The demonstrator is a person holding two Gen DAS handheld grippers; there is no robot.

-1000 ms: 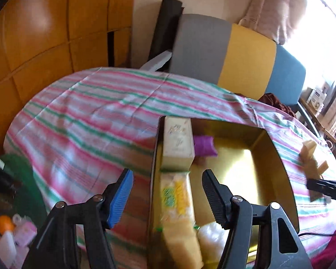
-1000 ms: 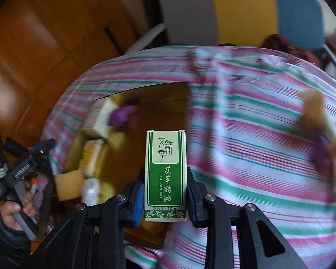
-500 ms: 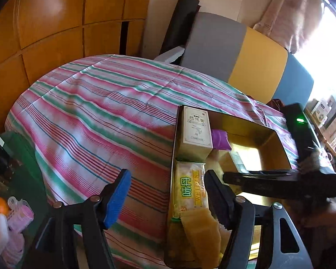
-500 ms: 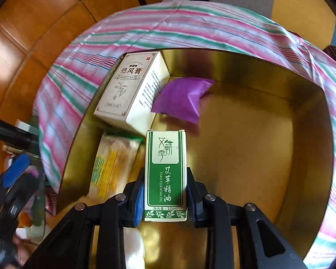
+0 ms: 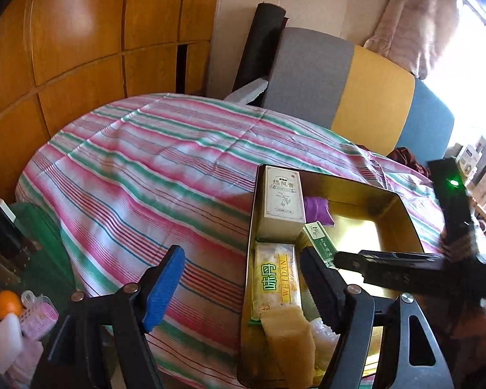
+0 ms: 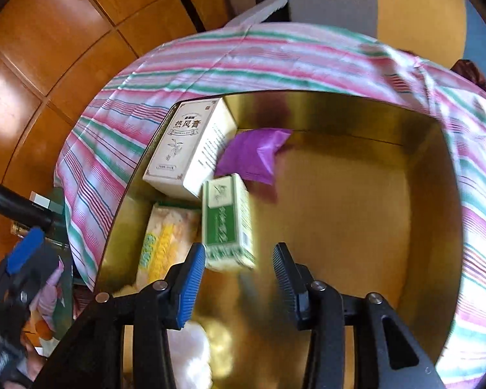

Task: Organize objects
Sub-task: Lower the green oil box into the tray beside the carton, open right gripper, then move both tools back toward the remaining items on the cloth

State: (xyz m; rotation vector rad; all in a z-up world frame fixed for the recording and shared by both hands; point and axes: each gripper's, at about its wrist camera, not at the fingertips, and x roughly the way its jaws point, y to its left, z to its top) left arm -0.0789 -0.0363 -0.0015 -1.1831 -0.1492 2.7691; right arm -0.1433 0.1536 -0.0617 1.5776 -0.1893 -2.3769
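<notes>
Since half a second ago, when the right tongs (image 6: 239, 278) were clamped on the small green-and-white cardboard carton (image 6: 227, 218), they have spread wide and the carton is out of them: it now sits inside the shallow gold metal tin (image 6: 350, 214), blurred and tilted, so I cannot tell whether it has settled. Its far end is just beside, perhaps touching, the larger cream cardboard box with dark lettering (image 6: 191, 149), with the purple foil sachet (image 6: 256, 155) just behind it and the yellow-and-green plastic snack packet (image 6: 165, 243) beside it on the left. My reading is that this carton's placing is done, or nearly so, and the right tongs are free to back out.

From the left wrist view, the left tongs (image 5: 243, 285) stand open and hold nothing, hovering over the near left edge of the tin; the carton (image 5: 319, 238) shows there leaning by the cream box (image 5: 282, 201), with the packet (image 5: 275, 282) and a pale tan block (image 5: 288, 340) nearer.

Around it all lies the pink, green and white striped cloth (image 5: 152, 175) covering the bench. The left half of the tin is crowded while the right half is bare, so later items would fit best there. The black right tongs reach across the tin and could collide with the left pair
</notes>
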